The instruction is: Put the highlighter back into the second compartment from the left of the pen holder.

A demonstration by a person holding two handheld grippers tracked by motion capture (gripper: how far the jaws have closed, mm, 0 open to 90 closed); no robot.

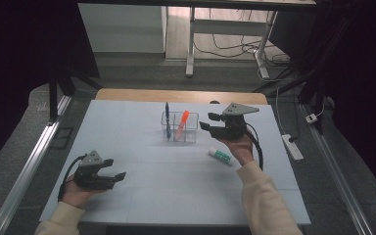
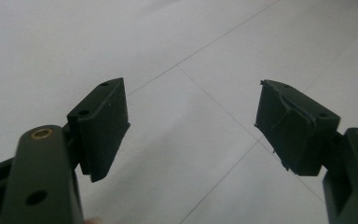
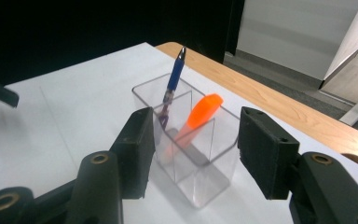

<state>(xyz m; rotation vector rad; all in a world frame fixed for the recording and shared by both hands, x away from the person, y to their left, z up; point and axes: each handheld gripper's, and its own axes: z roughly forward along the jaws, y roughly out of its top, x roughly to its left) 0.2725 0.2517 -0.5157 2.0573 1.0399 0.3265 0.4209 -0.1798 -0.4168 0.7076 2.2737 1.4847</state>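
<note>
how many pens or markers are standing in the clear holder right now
2: a blue pen in the holder's far-left compartment, and an orange marker leaning in the one beside it. A glue stick lies outside on the table.

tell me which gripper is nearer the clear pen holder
Right. The right gripper hangs just beside the clear pen holder, fingers open toward it. The left gripper sits far off at the table's near left corner.

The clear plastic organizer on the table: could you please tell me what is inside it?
The clear organizer holds a blue pen in one compartment and an orange highlighter leaning in another. Their lower ends are blurred through the walls.
</note>
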